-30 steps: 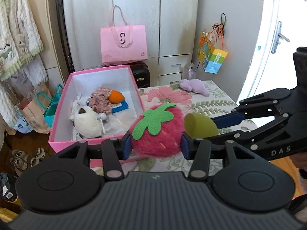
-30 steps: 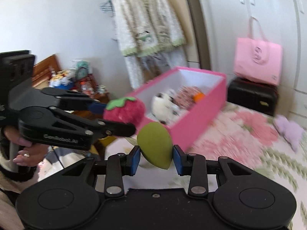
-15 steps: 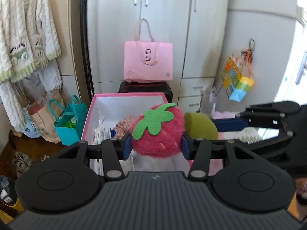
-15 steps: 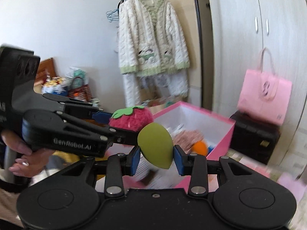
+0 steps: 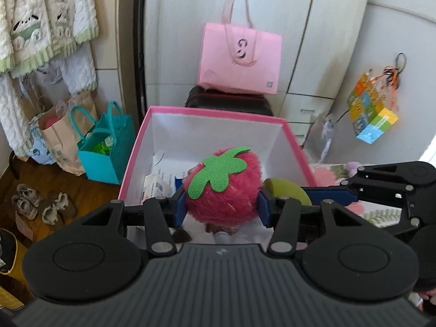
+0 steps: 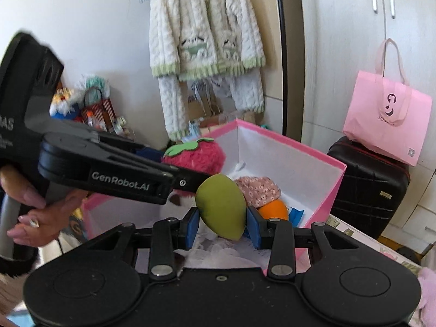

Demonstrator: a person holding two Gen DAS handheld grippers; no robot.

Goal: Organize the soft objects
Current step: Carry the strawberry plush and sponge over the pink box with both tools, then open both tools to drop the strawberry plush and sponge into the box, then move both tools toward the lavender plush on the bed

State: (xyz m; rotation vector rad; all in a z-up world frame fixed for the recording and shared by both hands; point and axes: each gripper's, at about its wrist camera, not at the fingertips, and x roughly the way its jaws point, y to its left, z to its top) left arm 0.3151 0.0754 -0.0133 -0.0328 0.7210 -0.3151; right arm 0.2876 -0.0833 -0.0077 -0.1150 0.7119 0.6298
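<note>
The left tongs (image 5: 221, 201) pinch a fuzzy pink strawberry plush with a green felt leaf (image 5: 222, 188) above the open pink cardboard box with white inside (image 5: 215, 113). The right wrist view alone shows the right tongs (image 6: 221, 224) clamping a smooth olive-green egg-shaped sponge (image 6: 221, 209) over the box, plus a floral fabric piece (image 6: 259, 190), an orange ball (image 6: 273, 209) inside and the person's hand (image 6: 35, 212)

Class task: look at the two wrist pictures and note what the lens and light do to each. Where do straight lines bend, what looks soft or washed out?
Left wrist view: fisheye bends the cupboard edges; daylight washes out the right edge; the strawberry plush in the left tongs looks sharp. Right wrist view: dark rounded corners, bowed door frame, the near green sponge crisp.
</note>
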